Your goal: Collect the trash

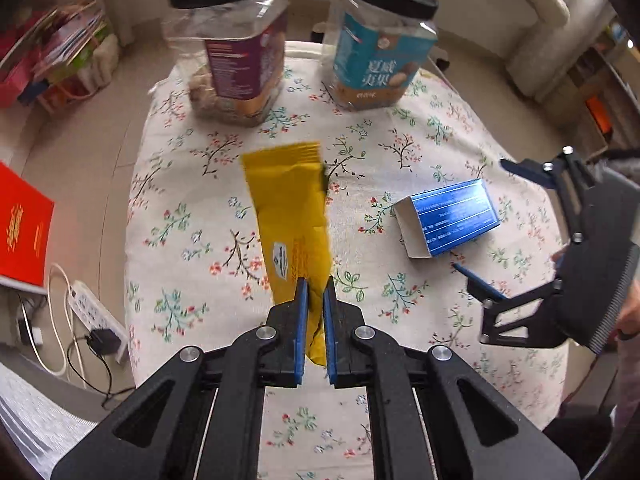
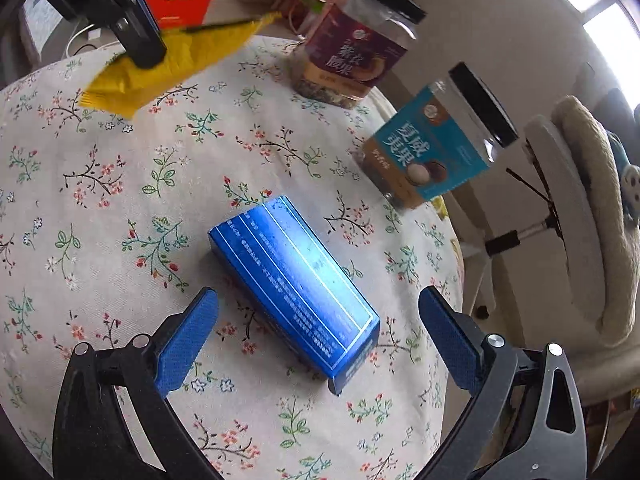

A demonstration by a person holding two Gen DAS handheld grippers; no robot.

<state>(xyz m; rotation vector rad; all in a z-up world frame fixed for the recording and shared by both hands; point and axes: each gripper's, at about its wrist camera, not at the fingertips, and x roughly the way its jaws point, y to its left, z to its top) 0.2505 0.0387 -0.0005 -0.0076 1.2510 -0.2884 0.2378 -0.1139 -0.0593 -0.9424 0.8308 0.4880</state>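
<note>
We hold two grippers above a round table covered by a cream cloth with small flowers (image 1: 188, 216). Our left gripper (image 1: 315, 300) has its blue jaws clenched on one end of a long yellow foil wrapper (image 1: 290, 216); in the left wrist view the wrapper stretches away from the jaws toward 12 o'clock, and in the right wrist view it hangs in the air above the cloth at about 10 o'clock, with its free end lower than the gripper. Our right gripper (image 2: 320, 332) has its jaws released and spread wide, one on each side of the near end of a shiny blue rectangular cardboard box (image 2: 296, 284); the pads look apart from the box, not touching. This box lies flat on the cloth, and in the left wrist view it is at 3 o'clock from the wrapper, with its white open end turned to the wrapper side. At the far side of the table stand two clear plastic jars with black lids: the jar with a purple label (image 1: 236, 52) at 11 o'clock and the jar with a teal label (image 1: 380, 48) at 1 o'clock. On the floor at 9 o'clock we see a red booklet (image 1: 22, 228) and a white power strip (image 1: 94, 312).
</note>
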